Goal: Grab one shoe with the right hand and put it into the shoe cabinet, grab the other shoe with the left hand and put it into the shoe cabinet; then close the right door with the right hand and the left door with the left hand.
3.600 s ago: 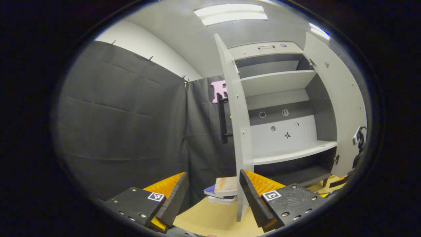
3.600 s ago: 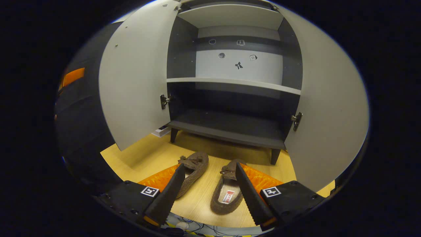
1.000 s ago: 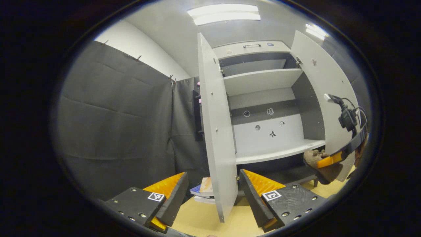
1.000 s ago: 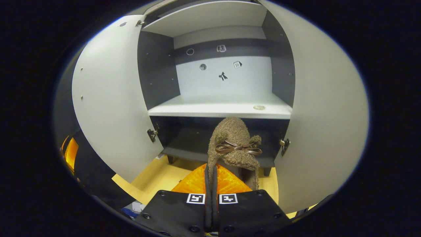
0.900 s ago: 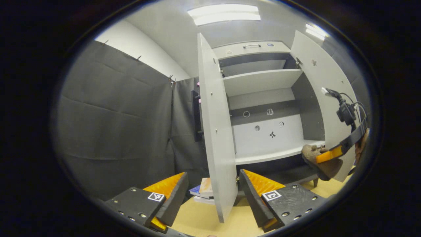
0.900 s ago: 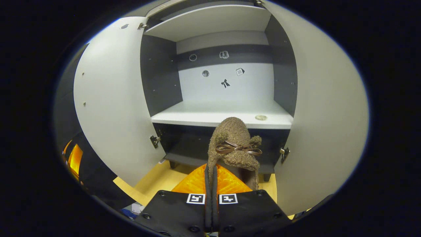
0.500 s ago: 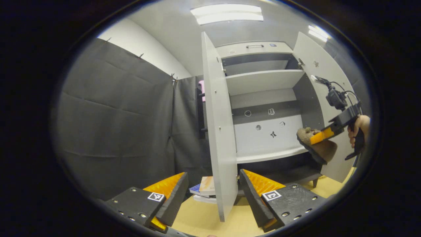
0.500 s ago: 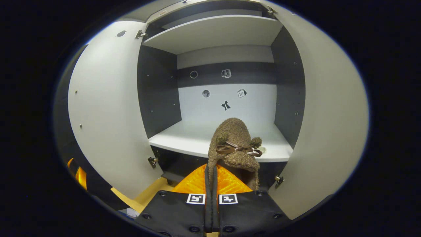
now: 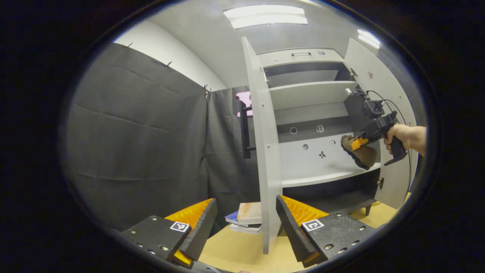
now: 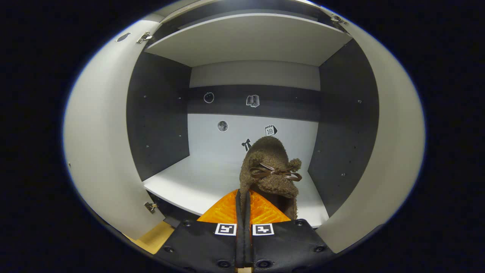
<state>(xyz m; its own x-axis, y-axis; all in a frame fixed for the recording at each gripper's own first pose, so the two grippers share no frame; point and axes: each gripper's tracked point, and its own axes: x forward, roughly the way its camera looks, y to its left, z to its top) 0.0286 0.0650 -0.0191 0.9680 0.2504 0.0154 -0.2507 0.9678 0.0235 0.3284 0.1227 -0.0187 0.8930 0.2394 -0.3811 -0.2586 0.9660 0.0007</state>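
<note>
A brown fuzzy shoe (image 10: 269,167) with a ribbon bow hangs toe-forward from my right gripper (image 10: 242,199), which is shut on its heel edge. It hovers just above the front of the shoe cabinet's white middle shelf (image 10: 189,182), between the two open doors. In the left gripper view, the right gripper (image 9: 356,144) and the shoe (image 9: 362,155) sit at the cabinet's right side, over that shelf (image 9: 322,176), held by a hand (image 9: 398,132). My left gripper (image 9: 245,203) is open and holds nothing, low beside the left door (image 9: 265,151).
The right door (image 10: 390,151) and left door (image 10: 94,144) stand wide open on either side of the shoe. An upper shelf (image 10: 246,41) lies overhead. A stack of books (image 9: 248,220) rests on the wooden floor (image 9: 238,252) behind the left door.
My right gripper has carried the shoe up from the lower-shelf level and forward to the middle shelf's opening. The left gripper has stayed open and shifted only slightly.
</note>
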